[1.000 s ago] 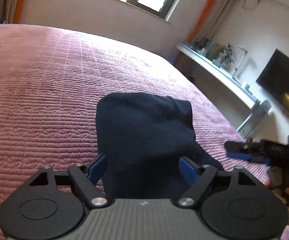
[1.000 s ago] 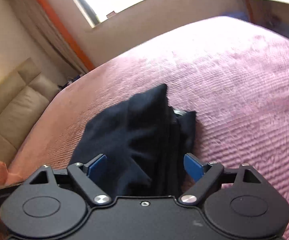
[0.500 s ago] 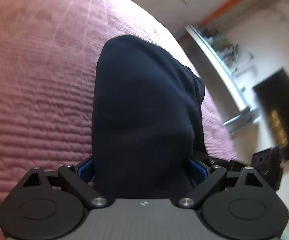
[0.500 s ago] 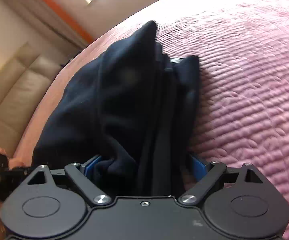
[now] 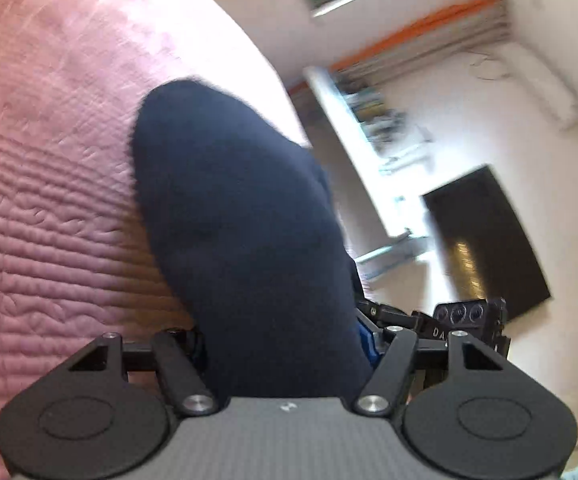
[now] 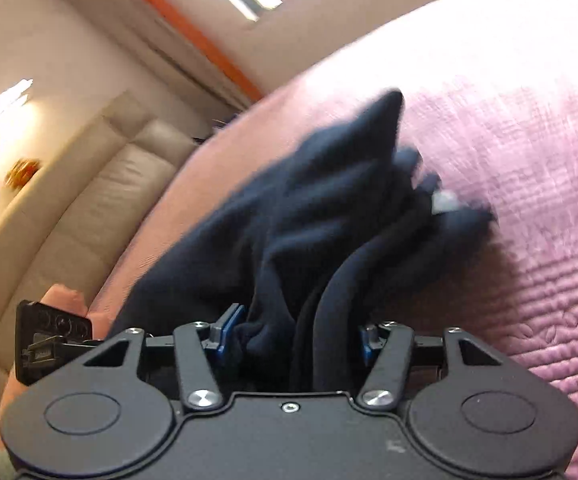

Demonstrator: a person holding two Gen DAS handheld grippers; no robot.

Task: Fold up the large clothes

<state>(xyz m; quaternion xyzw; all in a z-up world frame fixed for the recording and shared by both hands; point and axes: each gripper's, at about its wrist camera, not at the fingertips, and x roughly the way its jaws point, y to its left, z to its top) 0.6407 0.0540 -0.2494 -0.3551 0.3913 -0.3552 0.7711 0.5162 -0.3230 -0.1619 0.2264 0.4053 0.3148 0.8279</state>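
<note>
Both tools have just closed in on the folded navy garment [image 5: 245, 240] lying on the pink quilted bedspread [image 5: 49, 208]. The left gripper [image 5: 281, 346] and right gripper [image 6: 293, 336] now clamp its near edge — thick layers bunch between blue pads. With both ends gripped, lifting it for another fold looks possible.

Navy garment [image 5: 245, 240], pink quilted bedspread [image 5: 49, 200]
</note>
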